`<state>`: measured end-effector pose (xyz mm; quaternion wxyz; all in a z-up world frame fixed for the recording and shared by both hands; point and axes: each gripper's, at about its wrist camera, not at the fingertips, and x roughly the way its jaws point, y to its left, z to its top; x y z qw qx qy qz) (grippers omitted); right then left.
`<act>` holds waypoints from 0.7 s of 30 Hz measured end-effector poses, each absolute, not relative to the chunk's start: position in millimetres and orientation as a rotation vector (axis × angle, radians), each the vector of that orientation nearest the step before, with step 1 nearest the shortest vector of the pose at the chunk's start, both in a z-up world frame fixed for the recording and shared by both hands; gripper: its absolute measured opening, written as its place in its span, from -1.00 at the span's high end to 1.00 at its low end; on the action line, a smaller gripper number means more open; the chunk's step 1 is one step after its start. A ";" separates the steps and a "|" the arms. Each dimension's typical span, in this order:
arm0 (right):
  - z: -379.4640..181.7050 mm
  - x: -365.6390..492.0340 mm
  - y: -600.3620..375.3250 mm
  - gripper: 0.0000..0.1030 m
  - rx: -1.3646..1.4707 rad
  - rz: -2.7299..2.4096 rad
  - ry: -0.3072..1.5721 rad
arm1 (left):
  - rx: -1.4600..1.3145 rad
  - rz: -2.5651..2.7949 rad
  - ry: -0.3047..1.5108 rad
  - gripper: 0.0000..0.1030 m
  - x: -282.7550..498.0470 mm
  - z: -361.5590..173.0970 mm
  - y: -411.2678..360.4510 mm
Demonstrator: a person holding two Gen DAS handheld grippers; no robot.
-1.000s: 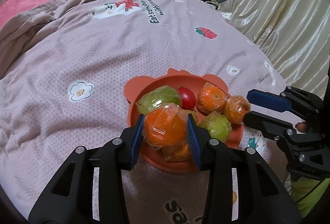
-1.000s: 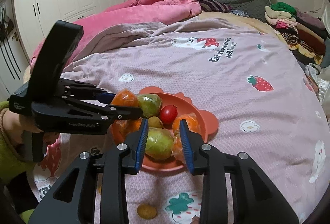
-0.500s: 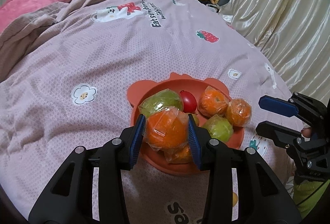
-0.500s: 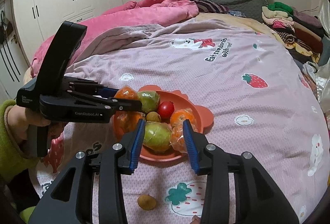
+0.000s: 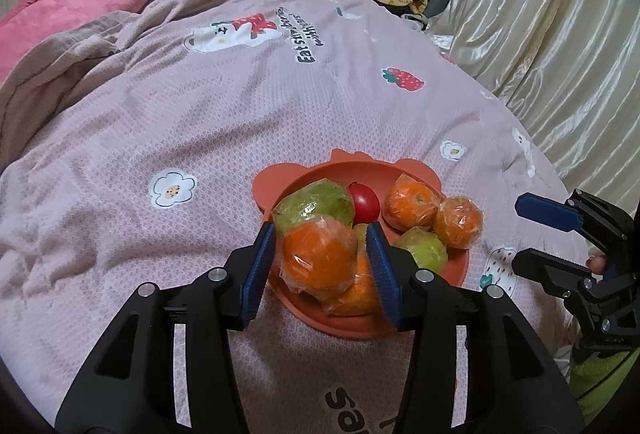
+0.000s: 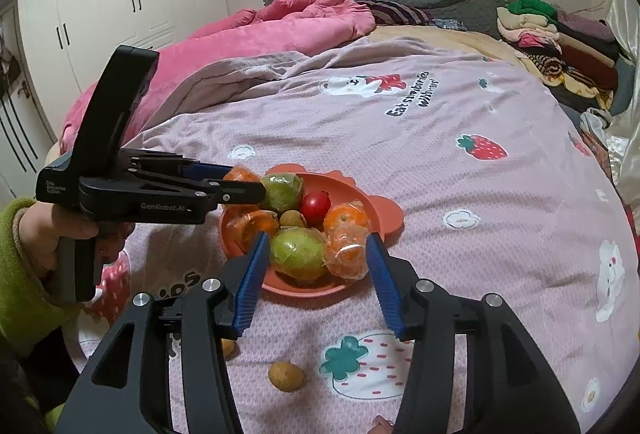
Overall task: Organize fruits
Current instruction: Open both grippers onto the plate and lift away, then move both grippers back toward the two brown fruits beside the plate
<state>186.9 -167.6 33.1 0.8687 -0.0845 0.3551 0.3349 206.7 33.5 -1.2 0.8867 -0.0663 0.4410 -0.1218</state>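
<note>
Since a second earlier I saw both claws widen, left gripper (image 5: pixel 320 254) opening around wrapped orange (image 5: pixel 318 254), frame centre, right gripper (image 6: pixel 314 274) opening, empty, before orange plate (image 6: pixel 384 222).

Left claw (image 5: pixel 322 254) jaws are opening, pads now parting from the wrapped orange (image 5: pixel 318 256). Right claw (image 6: pixel 314 266) jaws are opening too, wider than before, nothing gripped.

We look down along each gripper's fingers, close over a bed. Both wrist views share the orange plate (image 5: pixel 456 270) (image 6: pixel 384 222) of fruit, seen from neighbouring sides.
</note>
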 end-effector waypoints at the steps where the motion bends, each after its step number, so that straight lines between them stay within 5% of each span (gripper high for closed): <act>1: 33.2 186.1 -168.2 0.02 -0.175 0.698 0.743 | -0.136 -0.249 0.913 0.24 205.7 -0.4 33.6; 11: 34.4 181.5 -181.6 -0.11 -0.137 0.675 0.742 | -0.136 -0.240 0.864 0.11 196.2 15.8 35.9; 21: 37.2 177.3 -193.4 -0.39 -0.109 0.651 0.736 | -0.109 -0.207 0.822 -0.22 175.6 31.0 34.1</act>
